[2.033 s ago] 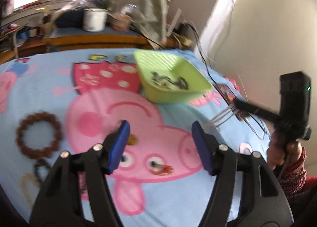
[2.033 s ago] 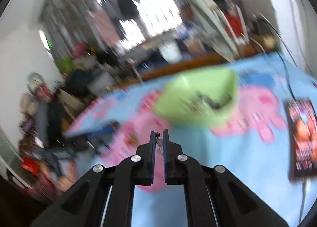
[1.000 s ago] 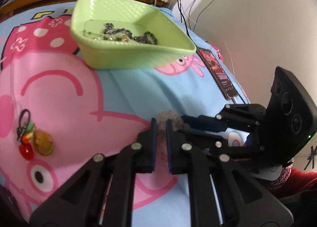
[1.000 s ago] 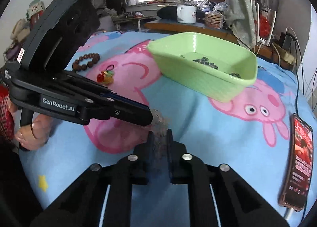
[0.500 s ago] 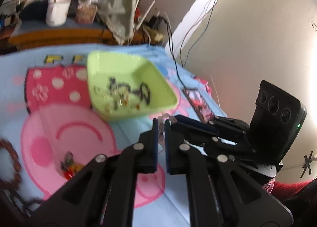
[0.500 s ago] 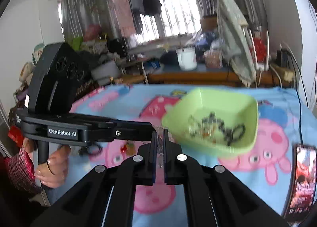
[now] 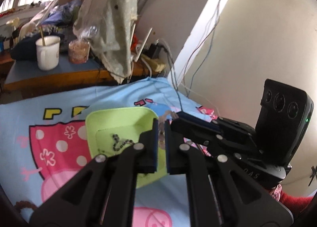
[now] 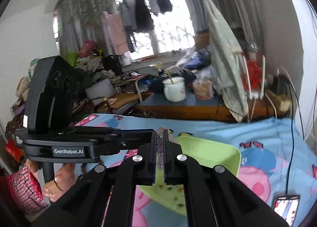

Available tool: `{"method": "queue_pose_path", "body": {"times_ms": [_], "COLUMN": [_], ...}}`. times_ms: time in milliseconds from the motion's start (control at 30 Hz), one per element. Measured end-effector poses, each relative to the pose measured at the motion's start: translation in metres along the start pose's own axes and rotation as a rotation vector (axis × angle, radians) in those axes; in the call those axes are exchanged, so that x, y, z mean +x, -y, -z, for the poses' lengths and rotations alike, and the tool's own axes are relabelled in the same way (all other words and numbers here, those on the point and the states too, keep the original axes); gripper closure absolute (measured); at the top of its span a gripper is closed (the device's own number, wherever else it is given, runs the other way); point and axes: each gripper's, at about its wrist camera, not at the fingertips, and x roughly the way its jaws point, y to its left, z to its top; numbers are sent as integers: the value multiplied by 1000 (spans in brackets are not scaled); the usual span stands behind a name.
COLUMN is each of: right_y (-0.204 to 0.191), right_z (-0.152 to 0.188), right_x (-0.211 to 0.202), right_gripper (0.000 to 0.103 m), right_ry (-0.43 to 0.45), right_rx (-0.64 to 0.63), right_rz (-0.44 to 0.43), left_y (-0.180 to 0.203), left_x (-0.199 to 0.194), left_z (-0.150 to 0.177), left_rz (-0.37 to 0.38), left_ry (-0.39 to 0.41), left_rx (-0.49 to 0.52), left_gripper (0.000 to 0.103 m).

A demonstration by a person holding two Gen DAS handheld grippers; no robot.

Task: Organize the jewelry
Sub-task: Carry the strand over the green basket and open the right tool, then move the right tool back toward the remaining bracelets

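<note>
A light green tray [image 7: 118,120] sits on the cartoon-pig blanket and holds dark bead chains [image 7: 118,142]. It also shows in the right wrist view [image 8: 221,153]. My left gripper [image 7: 160,126] and my right gripper [image 8: 160,134] are both shut on the same pale clear-bead bracelet [image 8: 160,147], tips meeting above the tray's near right corner. The bracelet shows as a thin strand between the left jaws [image 7: 161,134]. The right gripper's body [image 7: 227,134] reaches in from the right in the left wrist view.
A phone [image 8: 285,209] lies on the blanket at the right. A brown bead bracelet [image 7: 21,205] lies at the lower left. A wooden bench [image 7: 59,76] behind the bed carries a white mug [image 7: 48,52] and a jar [image 7: 79,51]. Cables hang by the wall [image 7: 247,38].
Both grippers, shut on the bracelet, have risen and moved over the green tray. Two seconds ago the left gripper was open and apart from the right one.
</note>
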Motion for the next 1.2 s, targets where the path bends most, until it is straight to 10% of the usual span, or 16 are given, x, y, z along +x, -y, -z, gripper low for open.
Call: {"method": "queue_pose_path", "body": {"times_ms": [67,167,300,400,633,900,1200], "right_y": [15,29,23,12,-18,-67,-142], "right_z": [12,41,71,80,85,99,126], "right_x": [16,41,47,42,22,42,70], "right_gripper": [103,103,103,84,83,97,103], "right_ry": [-26,-108,-144,-127,-94,-206,-364], "right_rx": [47,124,164,159,149,100,-48], "right_rz": [42,95,63,63,3,-162,-267], "left_y": [-9,-28,-47,-49,-59,-115,-147], "left_x": [19,44,50,35,-50,-171,-205], "left_z": [4,18,39,45,69,136,203], "left_rz": [-51,-131,-144,-152,-191,-417,-463], "left_ry": [-24,-103,-141,-119,-26,59,57], "left_rx": [-13,-67,-112,-108,-90,-189,-312], "left_gripper": [97,70,70,70,70,70,70]}}
